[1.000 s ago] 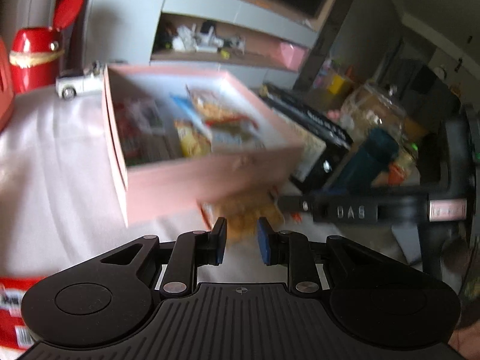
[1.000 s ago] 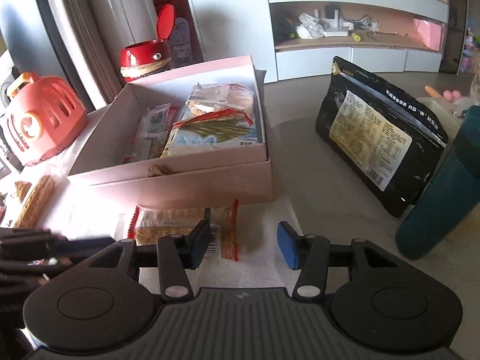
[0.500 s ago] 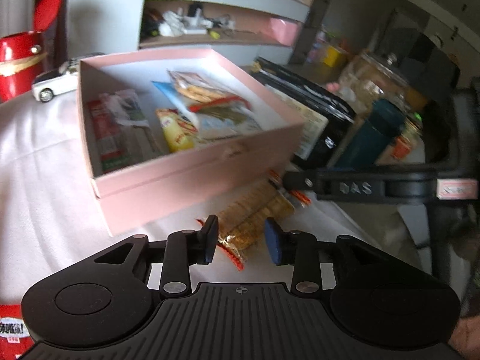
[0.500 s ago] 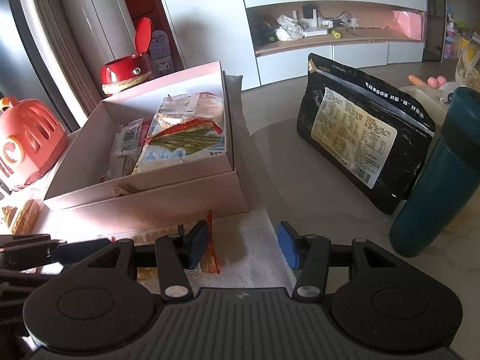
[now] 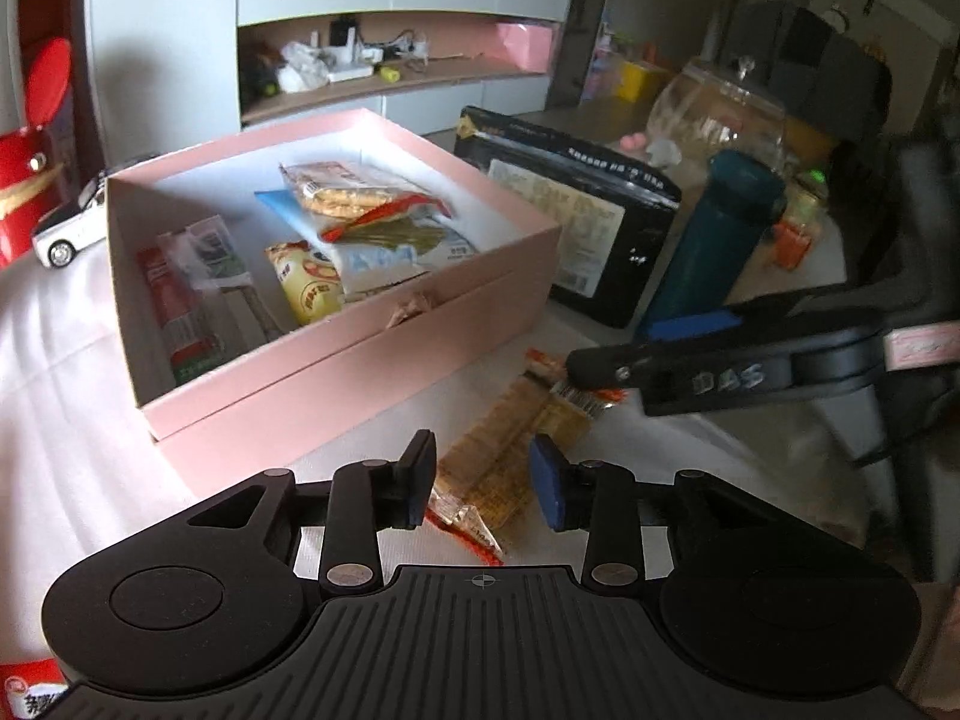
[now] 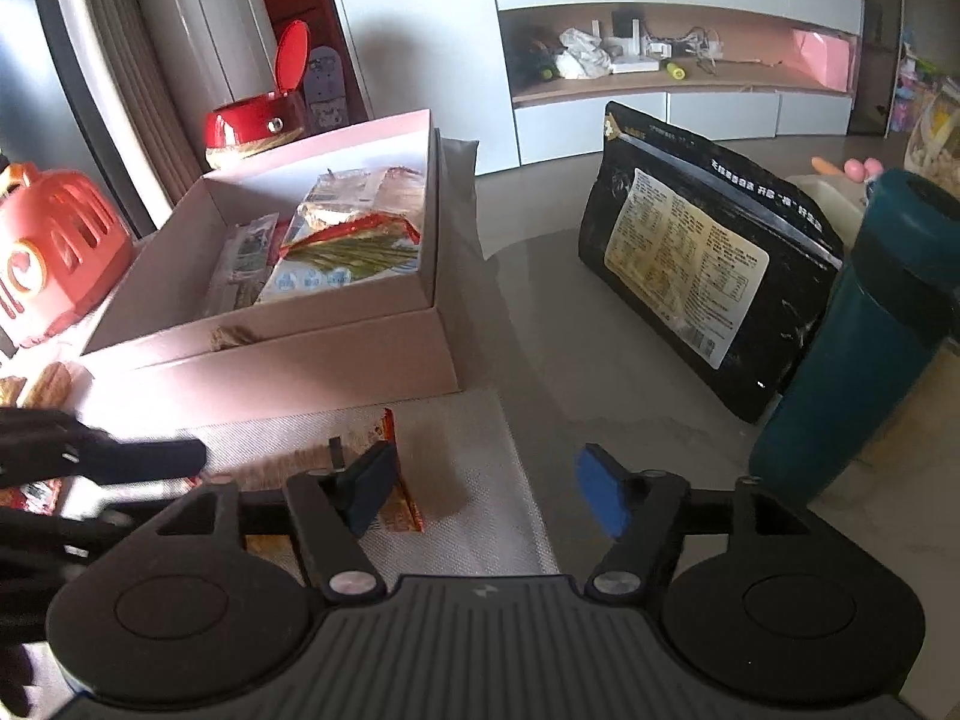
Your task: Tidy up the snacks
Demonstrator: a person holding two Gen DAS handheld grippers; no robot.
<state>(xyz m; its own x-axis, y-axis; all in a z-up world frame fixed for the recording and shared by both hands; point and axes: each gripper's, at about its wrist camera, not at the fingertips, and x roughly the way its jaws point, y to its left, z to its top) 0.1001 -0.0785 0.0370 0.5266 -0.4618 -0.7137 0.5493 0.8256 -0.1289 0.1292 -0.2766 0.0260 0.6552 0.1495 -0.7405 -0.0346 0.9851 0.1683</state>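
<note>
A: Box (image 5: 372,360) first. Pink, one, lid off, sits on white cloth (image 5: 72,420) over the tabletop (image 6: 600,360). Inside, left to right in the left wrist view: red-green stick pack (image 5: 180,312), clear wrapper (image 5: 216,252), yellow snack (image 5: 309,291), blue-white pack (image 5: 384,252) with cracker pack (image 5: 342,189) on top. Five I can count, maybe more underneath.

B: Loose snack?

A: One cracker packet (image 5: 510,450), red-edged, flat on the cloth just in front of the box.

B: Left gripper (image 5: 485,483)?

A: Jaws partly apart, just been opening. Near end of the packet lies between them, pads not pressing it. Not held.

B: Right gripper (image 6: 489,495)?

A: Jaws wide, just been opening further. Left pad sits over the packet's red end; I can't tell if it touches. Nothing gripped. In the left view its fingers (image 5: 690,324) reach across the packet's far end.

B: Rest?

A: One black pouch (image 6: 702,276) upright, leaning by one teal bottle (image 6: 870,324). One red pot (image 6: 258,120) with flip lid, one toy car (image 5: 72,222), one orange toy (image 6: 54,252), one glass jar (image 5: 720,108).
</note>
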